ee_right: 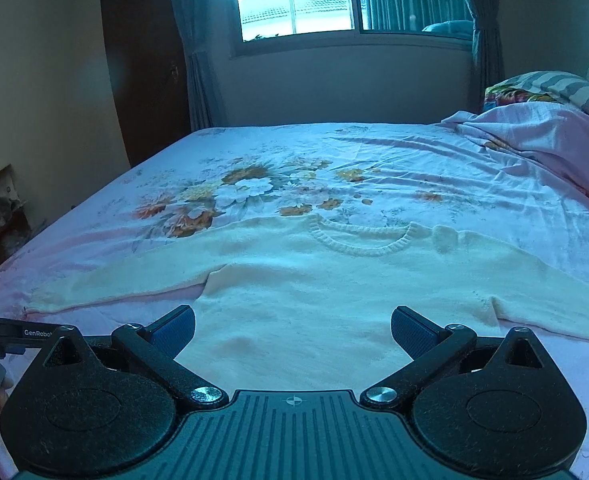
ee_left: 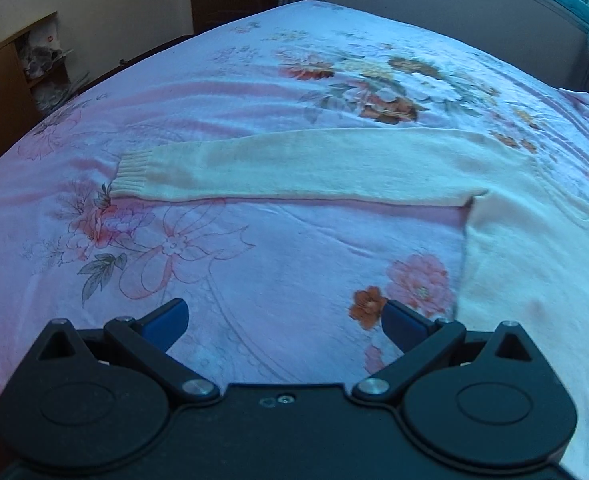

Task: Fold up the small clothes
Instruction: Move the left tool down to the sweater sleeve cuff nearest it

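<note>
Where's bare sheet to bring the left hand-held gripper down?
Bare bedsheet lies below the outstretched sleeve, left of the sweater body, in front of the left hand-held gripper. More beyond the collar. Crumpled bedding crowds the far right.

Left tongs [ee_left: 285,320]: matte black housing, two round discs flanking centre, triangular cut-outs on outer lugs, silver pivot screws, small screw at centre, blue ribbed pads [ee_left: 165,322] on black links. Right tongs [ee_right: 293,326]: same black build, ribbed centre plate with crosshair mark, dusty discs, blue textured pads [ee_right: 412,330]. White "GenRobot" lettering on black bar left of right tongs.
</note>
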Action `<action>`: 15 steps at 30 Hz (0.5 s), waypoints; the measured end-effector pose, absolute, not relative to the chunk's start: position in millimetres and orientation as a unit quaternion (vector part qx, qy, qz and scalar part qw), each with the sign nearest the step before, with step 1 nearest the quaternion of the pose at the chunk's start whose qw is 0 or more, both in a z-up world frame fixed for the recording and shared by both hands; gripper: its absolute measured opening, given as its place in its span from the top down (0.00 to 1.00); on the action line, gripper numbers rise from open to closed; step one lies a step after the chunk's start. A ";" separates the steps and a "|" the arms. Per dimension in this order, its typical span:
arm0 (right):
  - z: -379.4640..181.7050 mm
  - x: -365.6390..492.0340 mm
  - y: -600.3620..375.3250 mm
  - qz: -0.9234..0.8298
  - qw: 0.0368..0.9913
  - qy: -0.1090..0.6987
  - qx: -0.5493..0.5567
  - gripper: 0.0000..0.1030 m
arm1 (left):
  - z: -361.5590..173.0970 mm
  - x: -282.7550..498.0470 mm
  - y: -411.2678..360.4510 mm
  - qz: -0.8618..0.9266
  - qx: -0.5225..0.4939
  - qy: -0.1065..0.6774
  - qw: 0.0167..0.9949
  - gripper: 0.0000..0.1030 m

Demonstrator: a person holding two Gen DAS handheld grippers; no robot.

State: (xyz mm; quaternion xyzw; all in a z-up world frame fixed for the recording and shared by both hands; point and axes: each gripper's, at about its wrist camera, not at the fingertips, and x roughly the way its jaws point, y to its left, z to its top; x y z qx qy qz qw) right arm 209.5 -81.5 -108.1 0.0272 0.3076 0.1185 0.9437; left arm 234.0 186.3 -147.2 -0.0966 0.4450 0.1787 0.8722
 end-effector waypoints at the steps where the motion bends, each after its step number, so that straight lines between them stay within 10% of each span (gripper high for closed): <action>1: -111.1 213.8 -79.0 0.119 0.943 0.309 0.025 0.00 | -149.9 238.0 190.4 0.181 -0.100 0.448 0.870 0.02; 11: -141.1 259.5 -64.3 0.114 0.939 0.325 0.018 0.00 | -173.7 271.2 234.5 0.207 -0.160 0.467 0.845 0.15; 15: -151.1 272.1 -59.6 0.116 0.936 0.332 0.013 0.00 | -182.5 280.2 258.5 0.219 -0.199 0.468 0.833 0.41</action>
